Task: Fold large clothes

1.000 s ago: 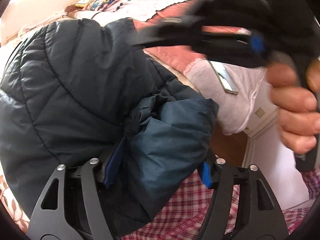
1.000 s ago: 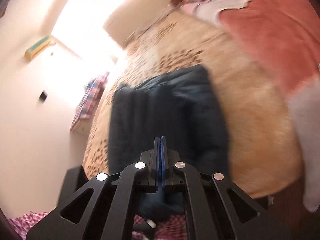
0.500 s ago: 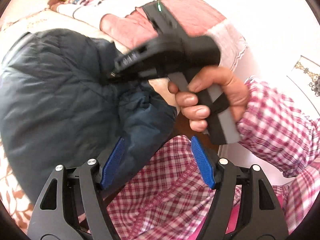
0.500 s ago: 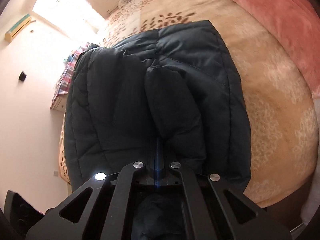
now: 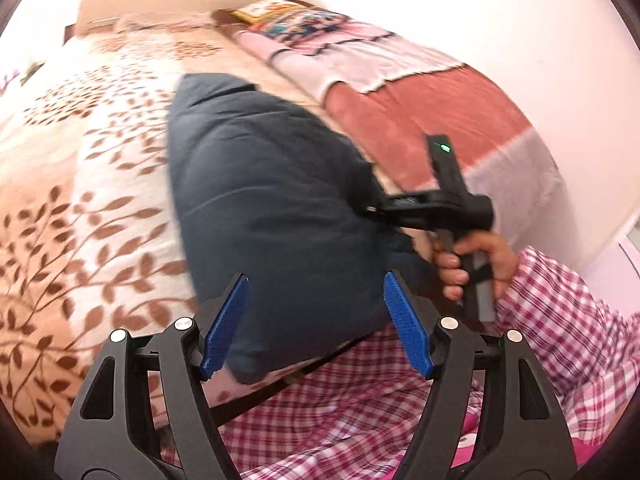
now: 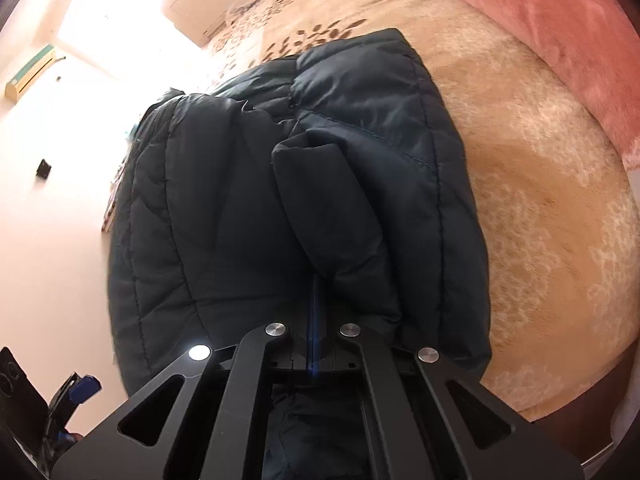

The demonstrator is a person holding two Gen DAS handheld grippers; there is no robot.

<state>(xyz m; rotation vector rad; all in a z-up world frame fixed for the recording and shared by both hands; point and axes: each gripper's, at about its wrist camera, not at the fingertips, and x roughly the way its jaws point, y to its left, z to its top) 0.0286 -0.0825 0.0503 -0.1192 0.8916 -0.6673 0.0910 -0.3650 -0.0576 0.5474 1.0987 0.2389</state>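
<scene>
A dark blue quilted jacket (image 5: 260, 184) lies on the bed, with one sleeve (image 6: 320, 200) folded over its middle. My left gripper (image 5: 316, 280) hangs open just short of the jacket's near edge, its blue pads (image 5: 224, 324) bare and nothing between them. My right gripper (image 6: 315, 280) is shut, its closed tips touching the jacket at the base of the folded sleeve. In the left wrist view a hand (image 5: 476, 256) holds that right gripper (image 5: 370, 209) against the jacket's right edge. The left gripper (image 6: 76, 390) peeks in at the lower left of the right wrist view.
The bed has a beige cover with brown leaves (image 5: 80, 160). A pink blanket (image 5: 420, 112) and patterned pillows (image 5: 280, 16) lie along its right side. The person's pink checked clothing (image 5: 360, 420) fills the near foreground. A wall unit (image 6: 30, 72) hangs at the far left.
My left gripper let go of the sleeve cuff and drew back and up from the jacket. My right gripper, shut all along, came down onto the jacket.
</scene>
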